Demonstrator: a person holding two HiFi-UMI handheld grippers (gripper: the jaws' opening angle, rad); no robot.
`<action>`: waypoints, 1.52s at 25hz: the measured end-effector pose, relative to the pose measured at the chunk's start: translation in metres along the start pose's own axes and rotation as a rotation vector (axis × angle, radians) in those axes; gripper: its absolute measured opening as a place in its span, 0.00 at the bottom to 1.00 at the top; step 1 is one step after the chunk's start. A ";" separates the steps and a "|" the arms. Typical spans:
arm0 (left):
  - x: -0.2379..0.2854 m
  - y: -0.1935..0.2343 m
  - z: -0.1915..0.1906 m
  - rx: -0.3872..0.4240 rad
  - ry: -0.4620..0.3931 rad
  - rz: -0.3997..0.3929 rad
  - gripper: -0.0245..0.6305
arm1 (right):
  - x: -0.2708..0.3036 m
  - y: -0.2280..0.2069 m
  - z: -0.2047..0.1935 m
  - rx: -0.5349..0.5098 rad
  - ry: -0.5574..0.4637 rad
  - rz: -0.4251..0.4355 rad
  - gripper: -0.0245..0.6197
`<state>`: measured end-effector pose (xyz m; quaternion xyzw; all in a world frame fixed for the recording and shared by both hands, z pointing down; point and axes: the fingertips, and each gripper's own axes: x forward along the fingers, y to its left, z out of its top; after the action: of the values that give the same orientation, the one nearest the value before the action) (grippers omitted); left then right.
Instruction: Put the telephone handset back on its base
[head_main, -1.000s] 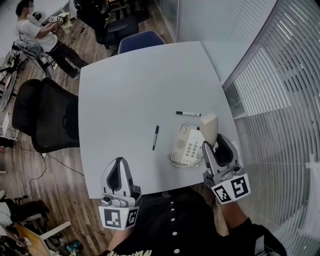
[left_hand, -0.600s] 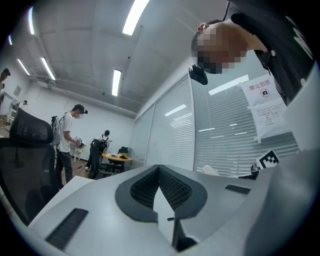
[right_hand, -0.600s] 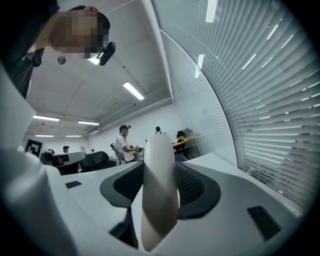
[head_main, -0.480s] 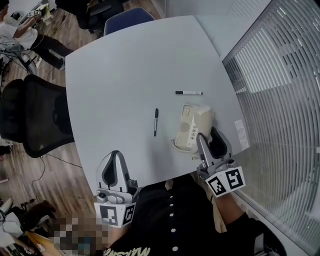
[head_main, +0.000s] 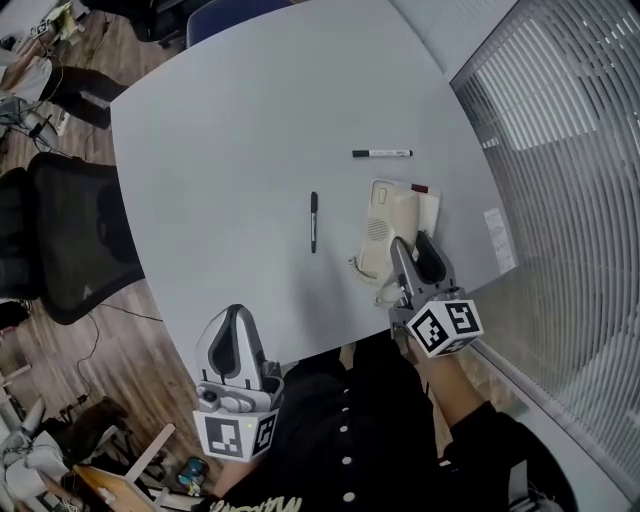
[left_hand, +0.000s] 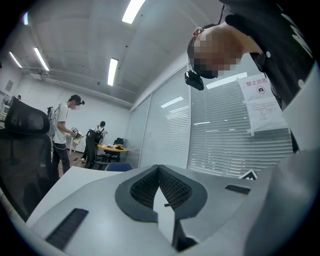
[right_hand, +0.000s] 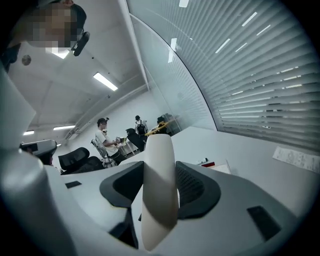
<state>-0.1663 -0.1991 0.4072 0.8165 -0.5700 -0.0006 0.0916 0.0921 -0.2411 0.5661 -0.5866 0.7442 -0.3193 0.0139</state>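
Well to the left of the telephone base (head_main: 374, 232), off the near edge of the table (head_main: 230, 140), the left gripper (head_main: 236, 325) hung with its jaws together on nothing. A black pen (head_main: 313, 222) lay on the table just left of the base. A marker (head_main: 381, 153) lay beyond the base, apart from it.

The cream handset (head_main: 405, 212) was over the right side of the base. The right gripper (head_main: 412, 258) clamped it at its near end, and the right gripper view showed it running straight out between the pads. Whether it already touched the cradle could not be told.

The step in hand looked like the final seating. To do it well, the handset should line up with the base's long side and go down level, so that both ends meet their recesses together. It should be let go only once it rests flat. What looked like the cord (head_main: 368, 272), at the base's near edge, should not be trapped beneath. The left gripper could steady the base if it slid.
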 end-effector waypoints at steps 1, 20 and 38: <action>-0.001 -0.001 -0.003 -0.001 0.005 -0.002 0.06 | 0.003 -0.005 -0.006 0.012 0.009 -0.015 0.37; -0.002 0.004 -0.040 -0.018 0.092 0.009 0.06 | 0.052 -0.040 -0.065 0.029 0.072 -0.239 0.37; 0.007 0.013 -0.055 -0.039 0.144 0.005 0.06 | 0.073 -0.035 -0.070 -0.249 0.115 -0.432 0.37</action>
<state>-0.1697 -0.2018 0.4638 0.8112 -0.5638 0.0470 0.1481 0.0717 -0.2774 0.6652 -0.7101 0.6348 -0.2534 -0.1692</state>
